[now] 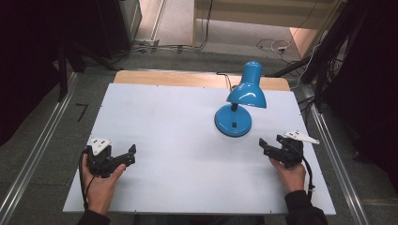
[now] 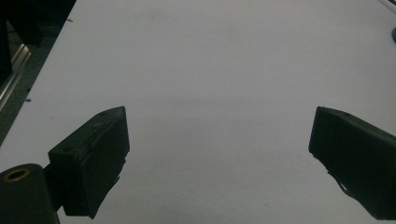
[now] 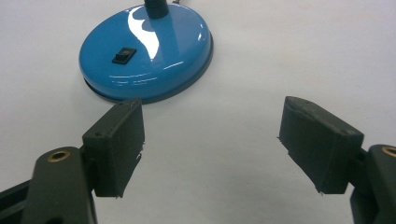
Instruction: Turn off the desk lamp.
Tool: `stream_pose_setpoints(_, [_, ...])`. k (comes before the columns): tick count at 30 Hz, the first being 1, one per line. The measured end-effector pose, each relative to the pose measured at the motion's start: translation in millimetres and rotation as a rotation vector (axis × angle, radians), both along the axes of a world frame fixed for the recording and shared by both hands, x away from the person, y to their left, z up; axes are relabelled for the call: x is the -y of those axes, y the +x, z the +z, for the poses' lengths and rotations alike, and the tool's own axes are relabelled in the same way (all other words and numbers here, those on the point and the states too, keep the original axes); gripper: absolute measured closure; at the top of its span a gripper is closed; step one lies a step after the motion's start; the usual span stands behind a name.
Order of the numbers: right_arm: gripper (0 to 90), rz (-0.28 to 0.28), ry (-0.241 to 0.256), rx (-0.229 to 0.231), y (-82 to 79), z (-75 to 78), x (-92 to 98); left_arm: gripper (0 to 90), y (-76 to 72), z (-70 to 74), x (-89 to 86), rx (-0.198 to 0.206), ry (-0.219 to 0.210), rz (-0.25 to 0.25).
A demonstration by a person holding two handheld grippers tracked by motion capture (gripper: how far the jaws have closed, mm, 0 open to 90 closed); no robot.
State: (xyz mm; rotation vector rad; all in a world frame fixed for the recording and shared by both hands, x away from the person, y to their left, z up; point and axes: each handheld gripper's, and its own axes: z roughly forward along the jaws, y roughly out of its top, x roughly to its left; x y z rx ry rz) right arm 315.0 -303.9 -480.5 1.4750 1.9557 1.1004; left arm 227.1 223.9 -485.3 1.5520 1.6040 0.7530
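Right tool (image 1: pixel 268 146), matte black and blocky, rests released near the right edge of the bench (image 1: pixel 178 140), its two flat-faced jaws spread wide with bare surface between them. A person's right hand (image 1: pixel 292 172) grips it from behind, a dark sleeve at the wrist, and a pale three-cornered plate sits on top. Just beyond it stands a glossy blue desk lamp (image 1: pixel 240 101): a round, domed metal base, a short black neck and a bell-shaped shade tilted down over the base. In the right gripper view the lamp base (image 3: pixel 145 51) lies close ahead of the left jaw, apart from it, its enamel throwing white highlights, a small black rocker switch (image 3: pixel 123 55) set into its top.

Left tool (image 1: pixel 130 154) lies near the bench's left front, well apart from the lamp, held in the person's left hand (image 1: pixel 101 185). Its jaws also stand wide apart and grasp nothing; the left gripper view shows smooth, pale grey bench between the two chunky black pads. A strip of light wood edges the bench's far side.
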Motion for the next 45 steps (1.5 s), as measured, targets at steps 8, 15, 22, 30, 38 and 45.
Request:
stream_pose_setpoints(8, [20.9, -0.011, 0.003, 0.007, -5.7, 1.8, 7.4, 5.8, 0.2, -0.1, -0.3, 0.000, -0.002, 0.001])
stream_pose_setpoints(15, [20.9, -0.017, 0.004, 0.013, -12.1, 3.7, 14.0, 5.8, -0.3, 0.2, -1.5, 0.002, -0.002, 0.003])
stream_pose_setpoints(22, [20.8, -0.034, -0.002, 0.017, -18.2, 4.8, 21.9, 5.8, -0.8, 0.4, -2.4, 0.003, -0.003, 0.004])
stream_pose_setpoints(30, [20.5, -0.045, -0.013, 0.024, -28.6, 5.2, 31.9, 5.8, -1.0, 0.6, -2.8, 0.004, -0.003, 0.004])
stream_pose_setpoints(38, [20.4, -0.081, -0.036, 0.013, -38.4, 2.0, 47.9, 5.8, -1.7, 0.5, -3.5, 0.005, -0.003, 0.007])
stream_pose_setpoints(45, [15.8, -0.139, -0.119, -0.017, -38.0, -15.6, 63.9, 5.8, -2.0, 0.7, -2.6, 0.005, 0.001, 0.003])
